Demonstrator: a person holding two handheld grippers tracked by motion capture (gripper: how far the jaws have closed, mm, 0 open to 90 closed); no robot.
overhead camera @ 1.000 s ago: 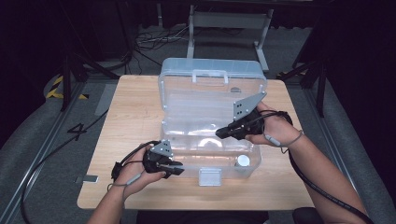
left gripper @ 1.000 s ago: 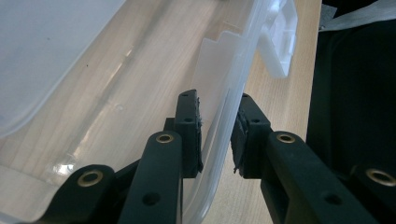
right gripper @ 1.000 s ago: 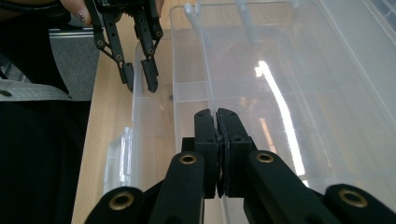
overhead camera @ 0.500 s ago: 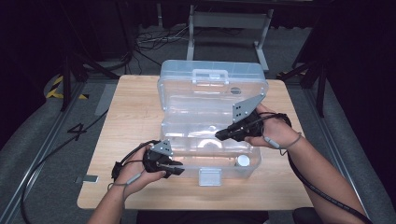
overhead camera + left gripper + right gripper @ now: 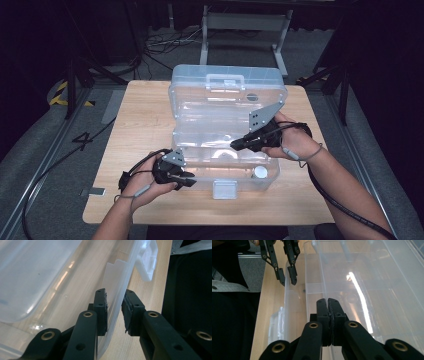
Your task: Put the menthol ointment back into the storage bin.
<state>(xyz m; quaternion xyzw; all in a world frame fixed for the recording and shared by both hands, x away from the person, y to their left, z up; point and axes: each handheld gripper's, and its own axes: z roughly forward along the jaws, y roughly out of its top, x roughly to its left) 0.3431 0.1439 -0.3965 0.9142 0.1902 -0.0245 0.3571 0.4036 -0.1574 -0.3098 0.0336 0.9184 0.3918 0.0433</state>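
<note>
A clear plastic box point(image 5: 272, 172) stands on the wooden table point(image 5: 135, 125) with its lid point(image 5: 227, 82) swung up at the back. At the box's front left corner my left gripper point(image 5: 192, 179) grips the front wall point(image 5: 117, 290), one pad on each side of the clear plastic. My right gripper point(image 5: 235, 146) reaches into the box from the right. Its jaws are shut on a thin clear plastic edge point(image 5: 323, 277) that runs along the inside. In the right gripper view the left gripper point(image 5: 286, 277) straddles the far corner wall.
A white latch point(image 5: 224, 189) hangs at the middle of the box's front wall. A small white round thing point(image 5: 260, 173) lies inside near the front right corner. Dark floor, cables point(image 5: 165, 42) and a metal stand point(image 5: 245, 22) lie beyond the table's far edge.
</note>
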